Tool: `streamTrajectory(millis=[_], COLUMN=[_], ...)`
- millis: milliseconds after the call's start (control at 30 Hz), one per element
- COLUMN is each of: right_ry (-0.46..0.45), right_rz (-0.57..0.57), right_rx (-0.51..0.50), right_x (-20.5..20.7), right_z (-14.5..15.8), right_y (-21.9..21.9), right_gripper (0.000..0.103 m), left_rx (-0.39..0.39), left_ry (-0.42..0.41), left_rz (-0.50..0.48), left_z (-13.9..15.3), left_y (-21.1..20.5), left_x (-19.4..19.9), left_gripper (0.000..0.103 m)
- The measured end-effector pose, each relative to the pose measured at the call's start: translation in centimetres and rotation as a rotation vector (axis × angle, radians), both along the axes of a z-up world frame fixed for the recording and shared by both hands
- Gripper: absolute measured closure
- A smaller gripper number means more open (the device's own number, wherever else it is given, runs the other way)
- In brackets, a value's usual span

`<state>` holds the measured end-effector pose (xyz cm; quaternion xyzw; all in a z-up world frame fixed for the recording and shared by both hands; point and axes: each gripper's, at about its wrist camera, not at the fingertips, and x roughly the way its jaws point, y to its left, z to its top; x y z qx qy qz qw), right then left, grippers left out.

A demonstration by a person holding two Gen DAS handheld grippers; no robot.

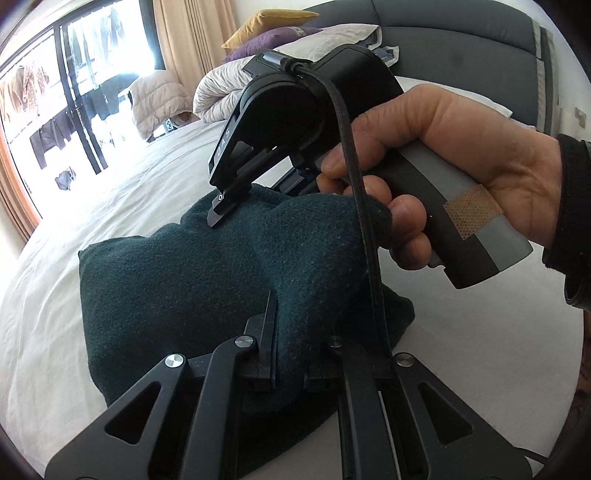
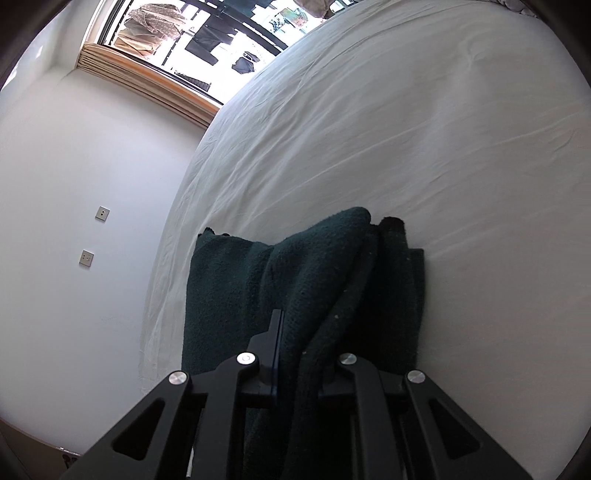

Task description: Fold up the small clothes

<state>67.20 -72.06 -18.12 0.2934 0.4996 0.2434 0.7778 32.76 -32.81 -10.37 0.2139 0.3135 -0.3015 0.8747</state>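
in the left wrist view, a dark green knitted garment (image 1: pixel 192 273) lies bunched on the white sheet of a bed (image 1: pixel 74 332), near the camera. the left gripper (image 1: pixel 291 332) sits at the bottom of the frame, its jaws clenched on a raised fold of the knit; the left finger stands upright against the cloth and the right one is buried in it. across the garment, a hand (image 1: pixel 461 158) in a dark sleeve holds the handle of the right gripper (image 1: pixel 229 206), which points down and away from this camera. its dark fingertip touches the top of the cloth pile, and the jaws look pinched on a lifted ridge there. a black cable (image 1: pixel 354 177) hangs from that gripper down across the garment. behind are a rumpled duvet (image 1: pixel 221 92), yellow and purple pillows (image 1: pixel 273 29), a grey headboard (image 1: pixel 461 48) and a window (image 1: pixel 55 110) with clothes hanging outside.

in the right wrist view, the same green garment lies on the sheet, with several layers stacked along its right side. the right gripper is clamped on a thick roll of the knit that runs up between its fingers. a white wall (image 2: pixel 74 221) with two sockets fills the left.
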Motion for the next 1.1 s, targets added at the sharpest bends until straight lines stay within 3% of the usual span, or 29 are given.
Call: streamTrajectory(millis=[267,400,500,533,567,633,833,967,1100], right_ry=[0.007,0.023,0.008,0.006,-0.004,-0.025,-0.017,-0.041,-0.048], right_rz=[-0.002,-0.017,-0.027,-0.027,-0.025,-0.026,-0.041,-0.063,-0.079], right_rx=[-0.017,0.040,0.056,0.056,0.056,0.052,0.002,-0.042,-0.047], right_x=[-0.4,-1.0,-2.5,-3.2,-4.0,-5.7,-10.1,-11.9,-12.6], right_z=[-2.0,-2.9,-2.9,-2.9,-2.6,-2.2,-2.4,-2.4,-3.1], right_y=[-0.4,-1.4,-2.2,-2.6,-2.7,-3.2,-3.5,-3.8,-4.5], right_gripper=[0.090,0.087,0.081,0.078,0.073,0.067,0.069,0.079,0.082], left_rx=[0.027,-0.017,-0.081,-0.095,-0.116,-0.153,-0.225,-0.200,-0.136], left_ry=[0.056,0.100,0.154,0.161,0.166,0.160,0.116,0.213,0.279], left_rz=[0.018,0.012,-0.013,-0.028,-0.045,-0.048,0.063,0.159,0.176], left_z=[-2.4,-2.1,-1.6,-1.4,-1.1,-0.4,1.7,0.2,-3.0], left_y=[0.3,2.1,4.4,5.3,6.4,8.5,13.7,15.8,16.9], left_x=[0.3,-0.3,-1.2,-1.8,-2.5,-3.3,0.0,5.0,6.3], left_gripper=[0.095,0.089,0.075,0.068,0.055,0.046,0.046,0.046,0.051])
